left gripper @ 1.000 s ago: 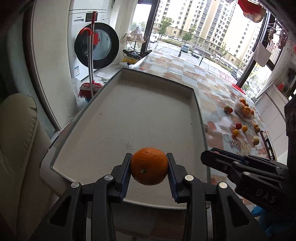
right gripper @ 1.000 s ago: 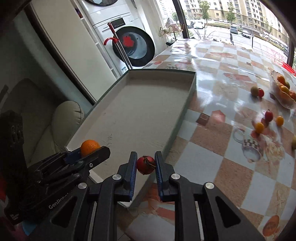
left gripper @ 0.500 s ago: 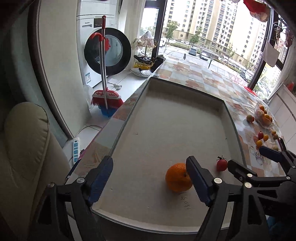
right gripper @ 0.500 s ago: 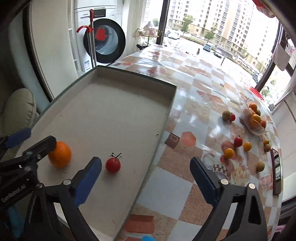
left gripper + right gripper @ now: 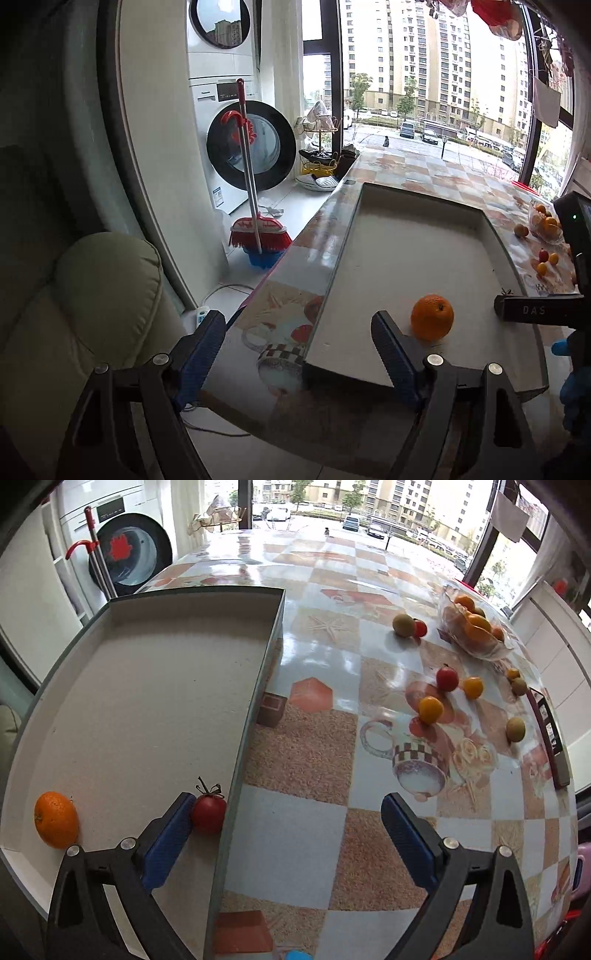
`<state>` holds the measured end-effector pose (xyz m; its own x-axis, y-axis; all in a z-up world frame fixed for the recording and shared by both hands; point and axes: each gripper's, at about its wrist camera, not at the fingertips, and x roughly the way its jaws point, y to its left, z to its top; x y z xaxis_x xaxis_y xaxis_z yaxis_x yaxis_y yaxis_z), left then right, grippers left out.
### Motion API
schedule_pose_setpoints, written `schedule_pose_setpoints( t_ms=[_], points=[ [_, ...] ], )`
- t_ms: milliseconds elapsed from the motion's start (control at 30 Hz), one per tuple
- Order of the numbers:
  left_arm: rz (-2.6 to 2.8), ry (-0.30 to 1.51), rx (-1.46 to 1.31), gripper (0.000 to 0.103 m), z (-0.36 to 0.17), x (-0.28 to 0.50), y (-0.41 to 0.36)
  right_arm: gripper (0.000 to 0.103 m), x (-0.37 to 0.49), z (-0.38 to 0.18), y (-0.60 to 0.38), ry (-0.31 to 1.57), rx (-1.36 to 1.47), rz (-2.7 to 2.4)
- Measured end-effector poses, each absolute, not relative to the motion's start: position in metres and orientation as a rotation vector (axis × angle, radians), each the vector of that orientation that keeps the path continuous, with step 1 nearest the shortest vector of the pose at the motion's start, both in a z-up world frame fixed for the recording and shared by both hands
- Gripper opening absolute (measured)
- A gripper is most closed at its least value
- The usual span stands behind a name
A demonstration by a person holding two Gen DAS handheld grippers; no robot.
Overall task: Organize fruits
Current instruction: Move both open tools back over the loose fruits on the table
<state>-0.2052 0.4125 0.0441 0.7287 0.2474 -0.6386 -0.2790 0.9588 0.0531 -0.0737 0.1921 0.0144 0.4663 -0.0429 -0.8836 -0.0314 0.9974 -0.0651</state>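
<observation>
Your left tool [image 5: 297, 347] stands spread, nothing between its pads; the orange [image 5: 431, 316] sits just beyond its right pad on the floor of the tray [image 5: 406, 251]. Your right tool [image 5: 286, 834] is spread wide, straddling the tray's right wall; the tomato [image 5: 208, 814] lies inside the tray, touching its left pad. Other fruits [image 5: 430, 709] lie scattered on the desk [image 5: 314, 746].

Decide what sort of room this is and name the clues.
Probably a home laundry or balcony room: a front-loading washing machine, a red broom, and a table with a patterned cloth beside big windows facing apartment blocks.
</observation>
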Motion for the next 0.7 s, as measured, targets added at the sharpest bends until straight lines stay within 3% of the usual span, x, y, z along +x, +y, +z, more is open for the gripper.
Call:
schedule_pose_setpoints(
  t_ms=[333,567,700],
  points=[
    [0.480,0.703,-0.074,0.082,0.015,-0.265,0.405,0.103,-0.129,0.057,0.108,0.863,0.114,0.040],
    [0.480,0.810,0.070,0.082,0.007,-0.272,0.353,0.103,-0.148,0.013,0.010,1.000,0.132,-0.122],
    [0.444,0.837,0.089,0.082,0.020,-0.291,0.332,0.103,-0.155,0.007,0.002,0.939,0.060,-0.149]
  ],
)
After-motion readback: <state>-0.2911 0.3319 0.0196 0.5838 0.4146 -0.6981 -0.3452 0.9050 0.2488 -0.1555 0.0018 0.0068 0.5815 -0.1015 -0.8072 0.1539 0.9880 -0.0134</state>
